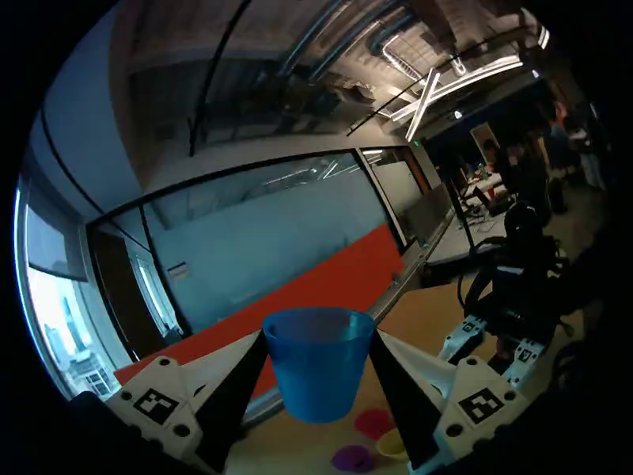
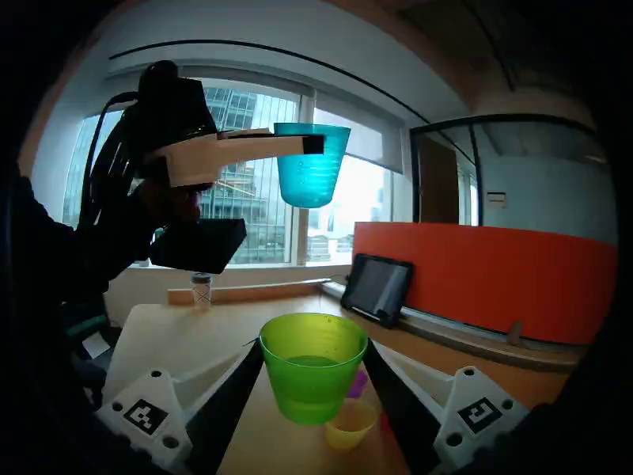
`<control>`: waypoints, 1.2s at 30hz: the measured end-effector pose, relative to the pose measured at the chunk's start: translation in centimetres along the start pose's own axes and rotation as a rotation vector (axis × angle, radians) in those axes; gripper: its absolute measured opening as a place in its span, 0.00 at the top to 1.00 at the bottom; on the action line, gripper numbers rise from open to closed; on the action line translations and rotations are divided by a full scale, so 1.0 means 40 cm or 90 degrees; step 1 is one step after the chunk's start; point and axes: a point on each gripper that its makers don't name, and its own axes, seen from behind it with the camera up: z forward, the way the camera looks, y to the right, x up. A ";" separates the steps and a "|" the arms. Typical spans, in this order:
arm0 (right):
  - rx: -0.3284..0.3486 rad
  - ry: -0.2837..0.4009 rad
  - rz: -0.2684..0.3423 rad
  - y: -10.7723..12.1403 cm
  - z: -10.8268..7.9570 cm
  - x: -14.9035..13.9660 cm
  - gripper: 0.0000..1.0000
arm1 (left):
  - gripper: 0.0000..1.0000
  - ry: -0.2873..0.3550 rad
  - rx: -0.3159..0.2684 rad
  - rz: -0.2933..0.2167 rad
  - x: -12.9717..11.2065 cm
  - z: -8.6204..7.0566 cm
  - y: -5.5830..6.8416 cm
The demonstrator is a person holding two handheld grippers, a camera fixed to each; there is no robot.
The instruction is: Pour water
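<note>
Two translucent tapers — blue cup (image 1: 319,364), green cup (image 2: 313,368)

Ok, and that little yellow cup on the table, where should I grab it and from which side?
Probably across the wall just under the rim of the yellow cup, coming down from above. It stands upright, mouth up, and tapers downward. Other small cups sit close beside it, leaving little room for a sideways approach.
</note>
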 end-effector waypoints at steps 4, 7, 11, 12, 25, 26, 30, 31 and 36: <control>-0.001 0.001 0.000 0.000 -0.001 0.002 0.08 | 0.13 -0.011 -0.011 -0.074 -0.012 -0.005 -0.010; 0.000 0.001 -0.001 -0.002 -0.002 0.003 0.08 | 0.13 -0.020 -0.019 -0.123 -0.025 -0.005 -0.016; 0.000 0.002 -0.003 -0.004 -0.005 0.006 0.08 | 0.13 -0.026 -0.027 -0.165 -0.037 -0.004 -0.023; -0.001 0.002 -0.003 -0.003 -0.005 0.006 0.08 | 0.13 -0.027 -0.028 -0.171 -0.042 -0.004 -0.024; -0.016 -0.010 -0.003 0.020 -0.009 -0.003 0.08 | 0.13 -0.060 -0.028 -0.213 -0.148 -0.021 -0.020; -0.019 -0.012 -0.003 0.024 -0.010 -0.005 0.08 | 0.13 -0.064 -0.025 -0.214 -0.161 -0.023 -0.021; -0.031 -0.019 -0.001 0.041 -0.020 -0.009 0.08 | 0.12 -0.084 -0.020 -0.222 -0.222 -0.033 -0.017; -0.033 -0.021 -0.001 0.046 -0.023 -0.011 0.08 | 0.13 -0.088 -0.020 -0.224 -0.235 -0.036 -0.015; -0.049 -0.033 0.000 0.073 -0.039 -0.024 0.08 | 0.13 -0.109 -0.018 -0.234 -0.307 -0.048 0.000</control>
